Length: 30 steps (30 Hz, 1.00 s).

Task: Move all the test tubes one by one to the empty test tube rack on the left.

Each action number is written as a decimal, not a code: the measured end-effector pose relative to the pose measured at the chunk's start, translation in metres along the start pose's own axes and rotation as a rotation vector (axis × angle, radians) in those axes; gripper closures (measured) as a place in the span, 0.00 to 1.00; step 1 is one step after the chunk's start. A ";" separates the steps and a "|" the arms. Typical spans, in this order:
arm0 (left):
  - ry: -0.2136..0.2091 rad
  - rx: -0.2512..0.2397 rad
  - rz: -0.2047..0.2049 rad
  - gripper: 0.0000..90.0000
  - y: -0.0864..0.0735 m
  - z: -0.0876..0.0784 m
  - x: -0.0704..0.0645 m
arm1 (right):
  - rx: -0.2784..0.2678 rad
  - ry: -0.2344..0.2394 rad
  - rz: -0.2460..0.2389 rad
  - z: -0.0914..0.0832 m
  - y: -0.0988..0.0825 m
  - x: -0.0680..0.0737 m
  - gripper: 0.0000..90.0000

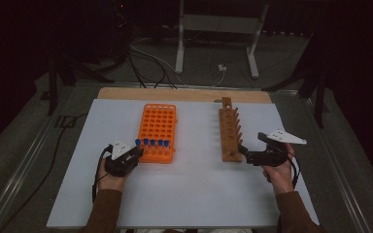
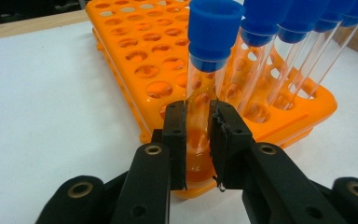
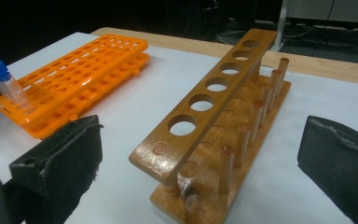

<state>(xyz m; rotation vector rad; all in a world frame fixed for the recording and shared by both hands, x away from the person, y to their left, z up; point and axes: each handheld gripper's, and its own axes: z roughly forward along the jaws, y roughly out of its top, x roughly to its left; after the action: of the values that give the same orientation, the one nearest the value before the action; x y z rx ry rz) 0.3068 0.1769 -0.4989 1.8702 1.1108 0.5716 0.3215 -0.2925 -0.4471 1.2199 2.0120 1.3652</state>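
From the high view, the left gripper (image 1: 135,151) sits at the near left corner of the orange rack (image 1: 158,132), where a row of blue-capped tubes (image 1: 152,142) stands along the rack's near edge. The right gripper (image 1: 245,151) rests at the near end of the wooden rack (image 1: 229,131), its fingers spread. Both racks stand on the white worktop (image 1: 189,189); the far room is dark and hard to make out.

In the left gripper view, the fingers (image 2: 177,140) are closed narrowly on a clear tube (image 2: 199,100) with a blue cap (image 2: 213,32), standing in the rack's corner hole. Neighbouring tubes are cut off by the top edge.

In the right gripper view, the fingers (image 3: 70,158) stand wide apart, holding nothing, either side of the wooden rack's near end. No writing is legible anywhere.
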 end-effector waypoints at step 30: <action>0.064 -0.256 -0.107 0.18 0.000 -0.078 0.021 | -0.106 -0.015 -0.061 -0.030 -0.032 0.011 0.00</action>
<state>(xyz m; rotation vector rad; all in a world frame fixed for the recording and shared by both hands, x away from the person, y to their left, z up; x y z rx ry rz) 0.2603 0.2297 -0.4586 1.5730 1.1158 0.6827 0.2803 -0.3036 -0.4609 1.1100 1.9254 1.4100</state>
